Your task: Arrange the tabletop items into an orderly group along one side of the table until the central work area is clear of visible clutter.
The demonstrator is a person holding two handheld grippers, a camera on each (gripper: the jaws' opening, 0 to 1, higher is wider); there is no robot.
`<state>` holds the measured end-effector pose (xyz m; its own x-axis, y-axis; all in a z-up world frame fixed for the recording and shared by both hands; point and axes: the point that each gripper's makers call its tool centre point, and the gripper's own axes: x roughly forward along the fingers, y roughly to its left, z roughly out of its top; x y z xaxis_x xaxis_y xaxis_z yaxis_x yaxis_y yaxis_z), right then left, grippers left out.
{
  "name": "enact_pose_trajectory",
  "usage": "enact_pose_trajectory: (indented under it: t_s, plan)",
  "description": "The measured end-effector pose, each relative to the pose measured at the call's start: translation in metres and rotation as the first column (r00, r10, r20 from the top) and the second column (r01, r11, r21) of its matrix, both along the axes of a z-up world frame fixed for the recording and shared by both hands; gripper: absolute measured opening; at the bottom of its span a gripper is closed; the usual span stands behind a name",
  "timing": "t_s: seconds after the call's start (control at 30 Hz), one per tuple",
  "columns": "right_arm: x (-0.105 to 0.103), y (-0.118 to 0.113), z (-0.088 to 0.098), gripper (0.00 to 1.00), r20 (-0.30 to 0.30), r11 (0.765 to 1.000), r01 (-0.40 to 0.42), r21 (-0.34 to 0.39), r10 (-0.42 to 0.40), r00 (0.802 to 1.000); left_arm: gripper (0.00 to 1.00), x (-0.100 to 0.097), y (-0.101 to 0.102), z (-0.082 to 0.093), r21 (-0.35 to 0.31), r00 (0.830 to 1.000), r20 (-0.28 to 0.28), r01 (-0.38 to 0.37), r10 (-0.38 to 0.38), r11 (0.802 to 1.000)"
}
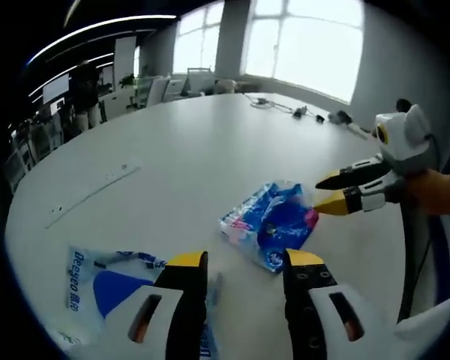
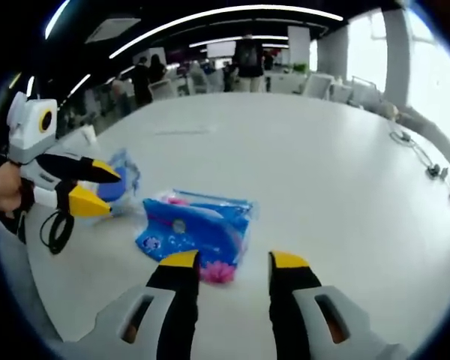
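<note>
A blue and pink plastic packet [image 1: 270, 221] lies on the white table [image 1: 195, 142], just ahead of my left gripper [image 1: 245, 259], whose yellow-tipped jaws stand open and empty. A white and blue "Deeyeo" packet [image 1: 105, 281] lies beneath its left jaw. From the right, my right gripper [image 1: 319, 193] comes in, open, its tips close to the blue packet's far corner. In the right gripper view the blue packet [image 2: 191, 229] sits right before my right gripper [image 2: 234, 260], open. My left gripper [image 2: 109, 191] stands open at the left, in front of the white and blue packet [image 2: 124, 176].
Cables and small devices [image 1: 300, 111] lie near the table's far edge by the windows. A thin flat strip [image 1: 90, 195] lies on the table at the left. A black cable loop [image 2: 58, 229] hangs below the left gripper. Chairs and people stand in the background.
</note>
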<state>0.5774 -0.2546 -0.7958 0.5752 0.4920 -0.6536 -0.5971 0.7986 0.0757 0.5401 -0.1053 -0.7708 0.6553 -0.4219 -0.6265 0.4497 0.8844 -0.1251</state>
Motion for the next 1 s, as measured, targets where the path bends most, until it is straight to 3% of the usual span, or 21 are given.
enact_pose_trajectory:
  t_s: [0.47, 1.0]
  plan:
    - [-0.019, 0.003, 0.016, 0.35, 0.015, 1.000, -0.008, -0.021, 0.008, 1.000, 0.37, -0.016, 0.021, 0.018, 0.028, 1.000, 0.024, -0.005, 0.004, 1.000]
    - [-0.032, 0.012, 0.023, 0.35, 0.026, 0.999, -0.016, -0.028, 0.017, 1.000, 0.36, -0.029, 0.043, 0.025, 0.032, 0.999, 0.038, -0.036, 0.035, 0.999]
